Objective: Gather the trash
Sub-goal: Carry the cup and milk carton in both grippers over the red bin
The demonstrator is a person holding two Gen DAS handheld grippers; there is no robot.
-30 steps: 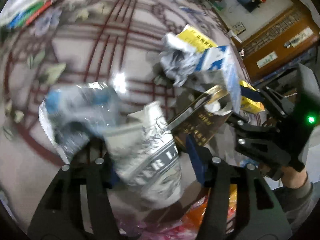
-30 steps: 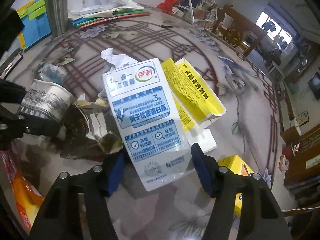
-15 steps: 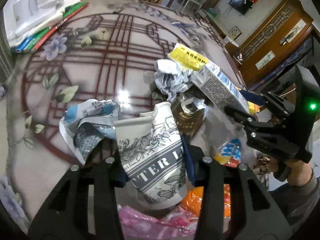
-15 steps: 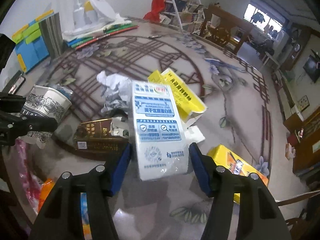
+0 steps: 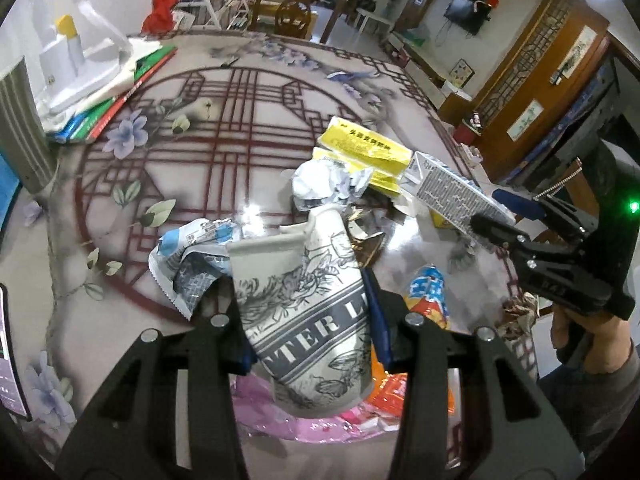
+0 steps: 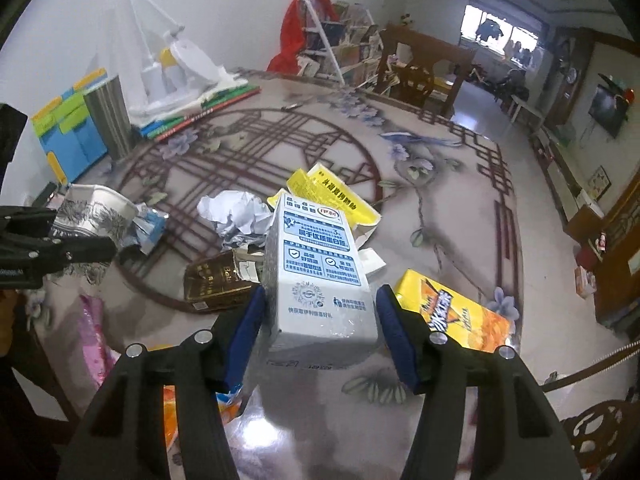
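Fingers of the left gripper [image 5: 308, 316] pinch a crushed paper cup [image 5: 306, 312] with a grey printed band, holding it clear of the table [image 5: 248, 92]. Those of the right gripper [image 6: 320, 334] clamp a blue-and-white milk carton [image 6: 316, 276] by its lower sides, also lifted off the tabletop. Both pieces look firmly held, so the pick-up step seems done and the carry is in hand.

More trash lies near the middle of the table: a ball of crumpled paper [image 6: 236, 216], a yellow flattened box [image 6: 336, 196], a dark brown box [image 6: 218, 284] and a torn blue-and-white wrapper [image 5: 192, 256]. An orange-and-yellow box [image 6: 452, 316] sits toward the right edge. Pink plastic [image 5: 304, 420] and an orange snack bag [image 5: 430, 292] show at the near edge below the cup; whether that is the collecting bag I cannot tell.

Next, each load likely needs carrying over the bin or bag before the fingers let go, keeping the dented cup from slipping.
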